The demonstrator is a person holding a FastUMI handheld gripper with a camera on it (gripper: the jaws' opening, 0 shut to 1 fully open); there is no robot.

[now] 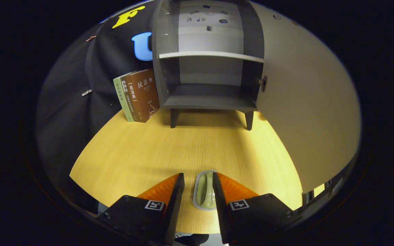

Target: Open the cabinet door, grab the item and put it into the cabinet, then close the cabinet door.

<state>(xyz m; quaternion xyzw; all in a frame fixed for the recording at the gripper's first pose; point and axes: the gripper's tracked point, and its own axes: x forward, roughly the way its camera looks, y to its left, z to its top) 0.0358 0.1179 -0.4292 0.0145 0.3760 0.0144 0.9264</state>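
Grey two-shelf cabinet stands ready on yellow wood-grain desk, pale door swung wide to right. Gripper jaws parted, flanking small pale-green tray-like item lying flat on desk between them, apparently lined up for grasp. Books lean beside cabinet.

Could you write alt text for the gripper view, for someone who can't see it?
A small pale green item sits between the gripper's two orange fingers, on a wooden table. Beyond stands a grey cabinet, its door swung open, with books leaning beside it.
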